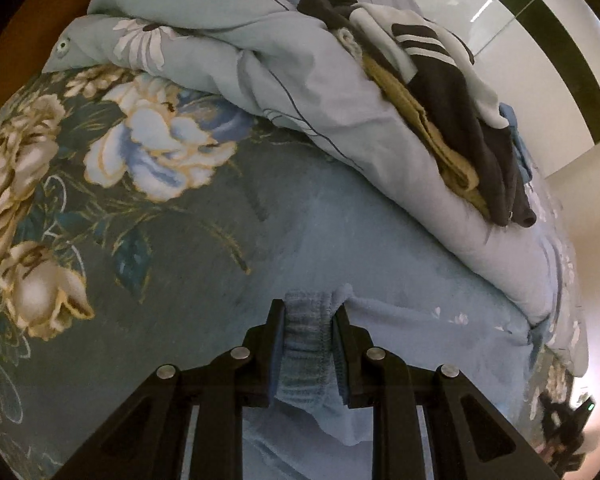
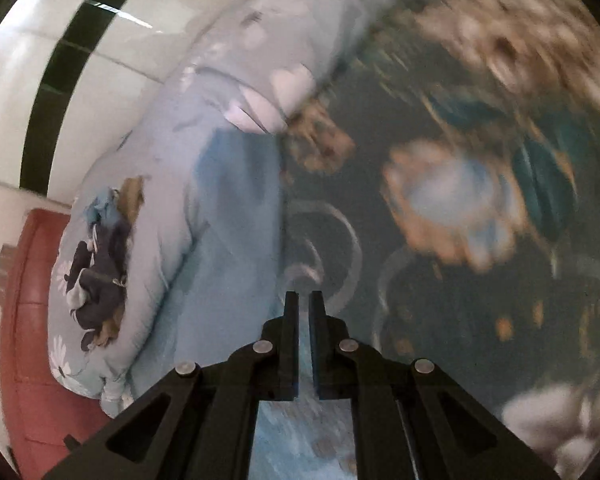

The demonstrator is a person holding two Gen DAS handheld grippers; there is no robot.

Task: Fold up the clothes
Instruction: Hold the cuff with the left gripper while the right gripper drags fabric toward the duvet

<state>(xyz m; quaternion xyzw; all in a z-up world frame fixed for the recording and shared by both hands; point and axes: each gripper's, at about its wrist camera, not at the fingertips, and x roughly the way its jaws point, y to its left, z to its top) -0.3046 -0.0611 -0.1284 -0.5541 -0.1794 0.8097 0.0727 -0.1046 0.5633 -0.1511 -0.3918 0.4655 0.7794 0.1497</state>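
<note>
My left gripper (image 1: 309, 312) is shut on the elastic waistband (image 1: 306, 344) of a light blue fleece garment (image 1: 340, 248), which lies spread on the floral bedsheet (image 1: 100, 200). In the blurred right wrist view, my right gripper (image 2: 304, 300) has its jaws nearly closed with a thin gap. It hovers over the same blue garment (image 2: 236, 240) near its edge; blue cloth shows under the fingers, but I cannot tell if it is gripped.
A rolled light blue floral duvet (image 1: 320, 92) lies behind the garment, with a pile of dark, tan and white clothes (image 1: 452, 92) on top. The pile also shows in the right wrist view (image 2: 100, 268). A red padded headboard (image 2: 32, 320) and white wall lie beyond.
</note>
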